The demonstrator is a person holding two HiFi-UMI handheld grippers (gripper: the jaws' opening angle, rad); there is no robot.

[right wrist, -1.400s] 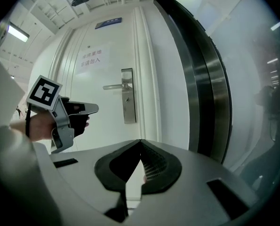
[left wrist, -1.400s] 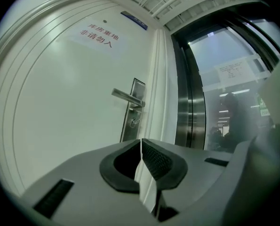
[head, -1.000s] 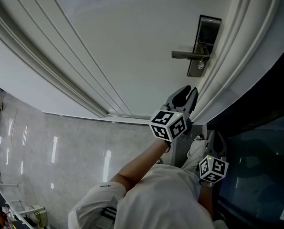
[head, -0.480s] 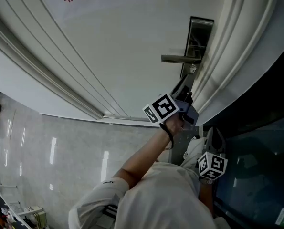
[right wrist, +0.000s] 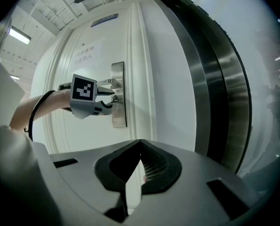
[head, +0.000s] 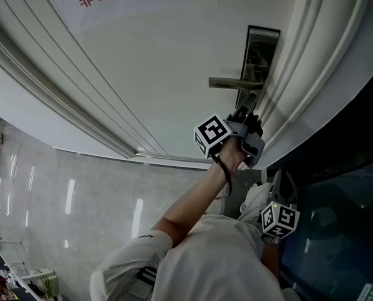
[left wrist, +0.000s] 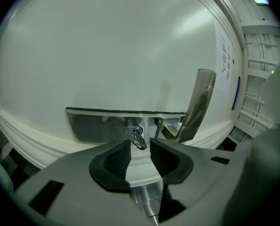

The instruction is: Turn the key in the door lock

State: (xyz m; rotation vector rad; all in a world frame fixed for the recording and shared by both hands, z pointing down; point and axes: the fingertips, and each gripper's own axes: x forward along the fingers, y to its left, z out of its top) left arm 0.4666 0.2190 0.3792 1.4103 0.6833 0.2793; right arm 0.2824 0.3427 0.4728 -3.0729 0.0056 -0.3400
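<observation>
Reaching up to the white door (head: pixel 173 55) with the left gripper (left wrist: pixel 140 150), its marker cube (head: pixel 211 134) and the left hand (head: pixel 231 157) just below the lever handle (head: pixel 233 82) in the head view. Jaws apart, having just been opening, with the ribbed pads (left wrist: pixel 116 158) pressing on nothing. Just past the tips, in line with the gap: the key (left wrist: pixel 139 140), hanging with a small ring at the keyhole of the steel lock plate (left wrist: pixel 92 124) and untouched by either pad. Beside it on the plate, to the right in the left gripper view, the lever handle. Lock plate set at the right edge of the door, next to the moulded frame (head: pixel 305 61). Held low and nearer, well apart from the lock: the right gripper (right wrist: pixel 140 142), tips together on nothing, pointed toward the door. Far off in its own view, the left gripper at the plate. To the right of the frame, dark glass (head: pixel 343 187).
</observation>
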